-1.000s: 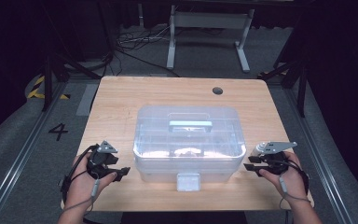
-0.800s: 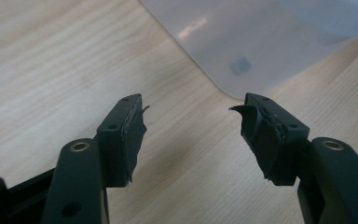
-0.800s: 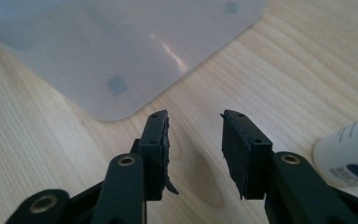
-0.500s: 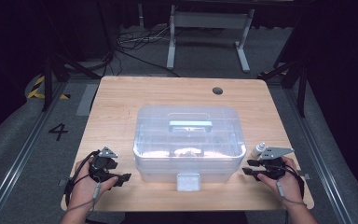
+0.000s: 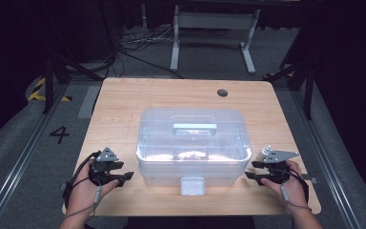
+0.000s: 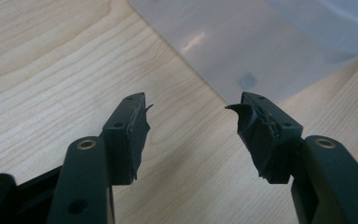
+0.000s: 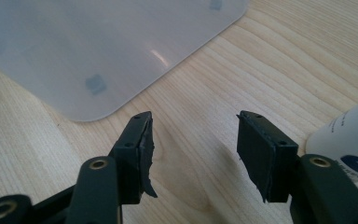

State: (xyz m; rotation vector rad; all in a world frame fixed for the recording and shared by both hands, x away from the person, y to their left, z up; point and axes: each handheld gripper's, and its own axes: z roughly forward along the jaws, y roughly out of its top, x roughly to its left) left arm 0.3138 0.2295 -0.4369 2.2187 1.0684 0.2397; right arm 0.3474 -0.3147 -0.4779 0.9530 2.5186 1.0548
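Both grippers, left (image 5: 126, 176) and right (image 5: 249, 171), flank the box (image 5: 192, 143) with jaws apart and empty.
Left jaws have just been narrowing, right widening; the box sits mid-table, at 3 o'clock from the left, 9 from the right. Likely risks: uneven pushes could skew it, and the right hand could topple the white bottle (image 7: 349, 135) beside it.

clear box (image 5: 193, 143), pale wood table (image 5: 124, 105)
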